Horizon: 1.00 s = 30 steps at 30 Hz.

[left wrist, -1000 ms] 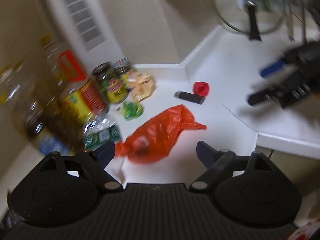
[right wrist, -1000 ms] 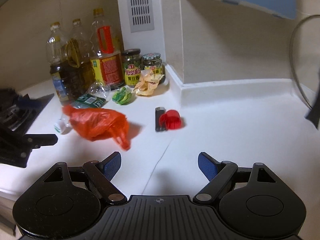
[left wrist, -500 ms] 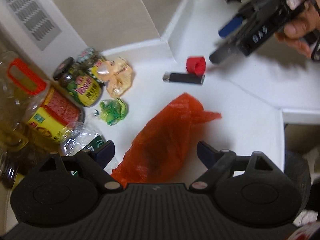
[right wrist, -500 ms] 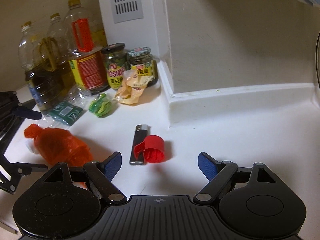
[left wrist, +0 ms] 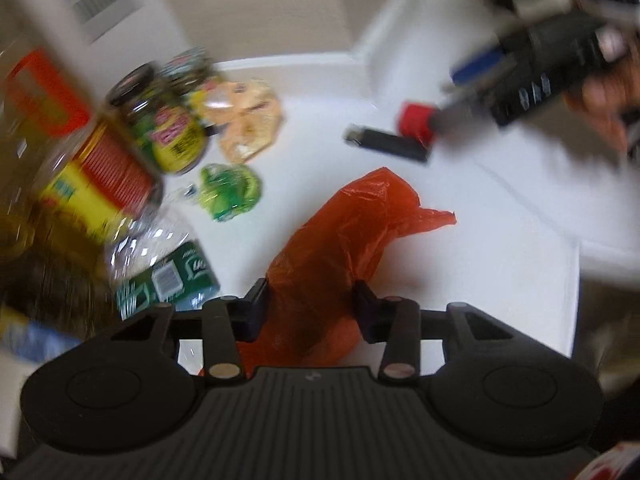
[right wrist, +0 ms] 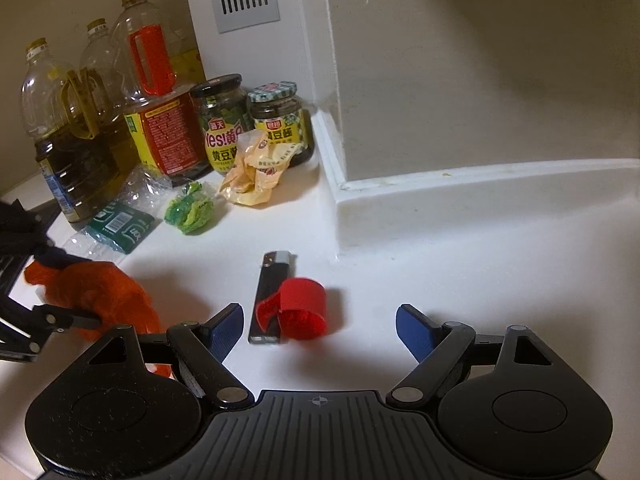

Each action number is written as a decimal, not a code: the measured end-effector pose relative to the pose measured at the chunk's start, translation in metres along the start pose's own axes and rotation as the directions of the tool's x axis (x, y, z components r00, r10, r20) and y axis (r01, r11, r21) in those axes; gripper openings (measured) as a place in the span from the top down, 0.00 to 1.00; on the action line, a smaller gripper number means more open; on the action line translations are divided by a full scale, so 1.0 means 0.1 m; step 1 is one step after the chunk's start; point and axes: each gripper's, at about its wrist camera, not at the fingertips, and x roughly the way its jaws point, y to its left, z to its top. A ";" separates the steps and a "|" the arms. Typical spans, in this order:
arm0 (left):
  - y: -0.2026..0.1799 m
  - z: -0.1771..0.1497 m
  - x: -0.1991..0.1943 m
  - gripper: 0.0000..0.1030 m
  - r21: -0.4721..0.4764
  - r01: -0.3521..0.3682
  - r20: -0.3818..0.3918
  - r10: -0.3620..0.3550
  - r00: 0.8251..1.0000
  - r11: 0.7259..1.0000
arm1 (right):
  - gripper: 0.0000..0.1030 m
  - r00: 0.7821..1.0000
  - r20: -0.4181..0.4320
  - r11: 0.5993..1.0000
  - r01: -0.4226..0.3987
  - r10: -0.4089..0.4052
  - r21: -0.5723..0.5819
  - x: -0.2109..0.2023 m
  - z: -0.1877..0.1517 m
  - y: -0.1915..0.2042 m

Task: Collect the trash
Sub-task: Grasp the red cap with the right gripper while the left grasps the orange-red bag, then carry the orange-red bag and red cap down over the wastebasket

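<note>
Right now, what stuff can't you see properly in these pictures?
- Inside the orange bag: hidden by its own plastic, both views.
- Left gripper, jaws closing around the bag: pad contact hidden by folds.
- Oil bottles: blurred in the left wrist view.
- Lighter: partly covered by the red cap, right wrist view.

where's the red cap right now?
Right wrist view: the red cap lies on the white counter, against the lighter, just ahead of the open right gripper.
</note>
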 end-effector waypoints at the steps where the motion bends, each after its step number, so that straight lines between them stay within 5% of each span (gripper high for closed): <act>1: 0.01 -0.01 -0.04 0.62 -0.049 0.000 0.008 0.000 1.000 0.999 | 0.19 1.000 -0.001 1.000 -0.005 0.005 -0.001 0.03 0.01 0.01; 6: 0.04 -0.06 -0.17 0.63 -0.255 -0.012 0.018 0.017 1.000 0.967 | 0.21 0.999 -0.018 0.999 -0.040 0.040 0.010 0.16 0.05 0.04; 13: -0.09 -0.12 -0.31 0.63 -0.352 -0.035 0.031 0.049 0.998 0.935 | 0.57 0.998 -0.046 0.997 -0.047 0.050 0.064 0.27 0.02 -0.03; 23: -0.38 -0.09 -0.54 0.63 -0.414 -0.009 0.074 0.043 0.996 0.910 | 0.58 0.999 0.019 0.998 -0.042 0.041 0.047 -0.11 -0.10 -0.05; 30: -0.66 -0.22 -0.70 0.63 -0.497 0.046 0.100 0.005 0.995 0.866 | 0.58 0.997 0.035 0.998 -0.065 0.064 0.027 -0.56 -0.38 0.05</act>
